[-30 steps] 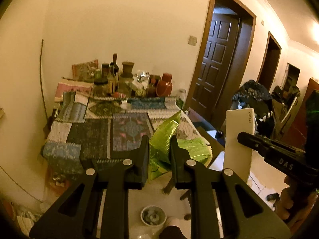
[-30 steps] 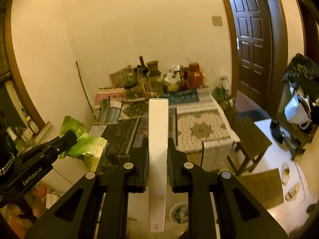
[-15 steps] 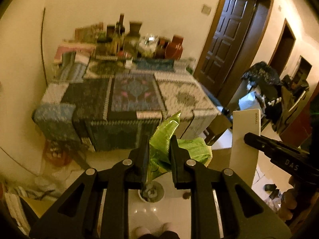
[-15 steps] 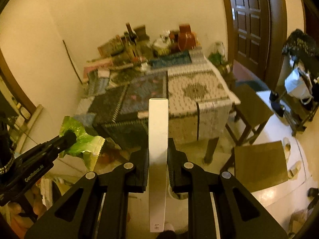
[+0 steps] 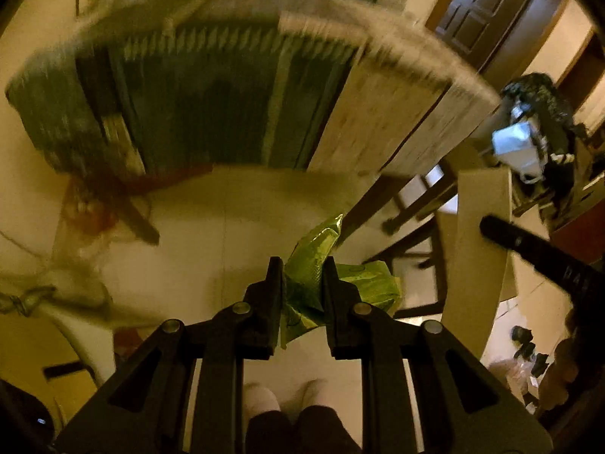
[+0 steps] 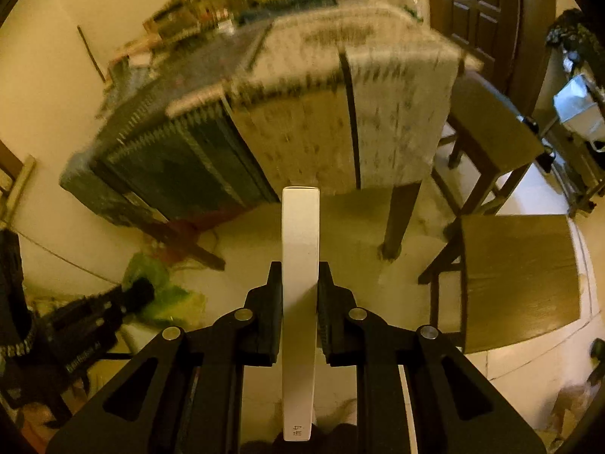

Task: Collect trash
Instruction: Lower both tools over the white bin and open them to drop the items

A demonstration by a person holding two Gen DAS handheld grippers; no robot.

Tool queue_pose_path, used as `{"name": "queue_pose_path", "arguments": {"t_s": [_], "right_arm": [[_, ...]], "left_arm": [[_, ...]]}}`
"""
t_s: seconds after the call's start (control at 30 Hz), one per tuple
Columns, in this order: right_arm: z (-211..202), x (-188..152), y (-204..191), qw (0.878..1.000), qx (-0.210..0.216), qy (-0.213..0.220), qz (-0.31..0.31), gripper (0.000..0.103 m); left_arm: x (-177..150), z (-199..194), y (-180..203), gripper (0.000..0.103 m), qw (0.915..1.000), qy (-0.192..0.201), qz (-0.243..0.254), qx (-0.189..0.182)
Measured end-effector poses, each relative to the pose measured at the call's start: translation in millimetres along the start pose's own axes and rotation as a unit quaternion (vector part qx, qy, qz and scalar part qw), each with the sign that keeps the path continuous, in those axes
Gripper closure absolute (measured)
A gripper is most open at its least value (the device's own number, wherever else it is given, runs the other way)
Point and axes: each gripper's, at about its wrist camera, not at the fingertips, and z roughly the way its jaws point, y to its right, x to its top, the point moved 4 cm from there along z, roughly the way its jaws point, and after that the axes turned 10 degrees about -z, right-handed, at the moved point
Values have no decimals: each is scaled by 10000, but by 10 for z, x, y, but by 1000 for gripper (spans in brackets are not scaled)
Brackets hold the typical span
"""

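The left tongs [image 5: 301, 276] are clenched on a crumpled green wrapper [image 5: 315, 268], which juts toward 12 o'clock. The right tongs [image 6: 300, 283] grip a flat white box [image 6: 300, 265] edge-on. Beyond both, at 12 o'clock, stands the blurred cloth-covered worktop [image 6: 302, 113]; a wooden stool [image 6: 518, 276] at 3 o'clock.

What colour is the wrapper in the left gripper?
Shiny green wrapper, clamped in the left gripper; clearest in the left wrist view.
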Motion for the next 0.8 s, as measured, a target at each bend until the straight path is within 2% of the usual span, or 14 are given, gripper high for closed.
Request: {"name": "queue_pose_path", "arguments": {"t_s": [0.3, 0.43, 0.47, 0.5, 0.57, 0.73, 0.8], "right_arm": [[1061, -248, -23, 9995, 205, -119, -185, 88], [1508, -432, 52, 9988, 335, -355, -98, 87], [1625, -480, 80, 9981, 323, -522, -88, 82], [1737, -530, 105, 9968, 326, -728, -76, 68], [1868, -635, 176, 9944, 402, -974, 22, 56], [1901, -768, 371, 9925, 336, -1168, 148, 56], [1871, -778, 430, 9922, 288, -1205, 164, 56]], "left_arm": [[-283, 1064, -395, 84, 9988, -281, -82, 383], [-363, 1451, -488, 84, 9983, -359, -73, 453], [-383, 1529, -501, 84, 9981, -405, -88, 445], [-406, 1619, -505, 84, 9979, -452, -95, 447], [-457, 1791, -512, 84, 9973, -564, -82, 472], [-574, 2128, -429, 83, 9954, -865, -60, 402], [-603, 2213, -342, 80, 9947, -963, -28, 356]]}}
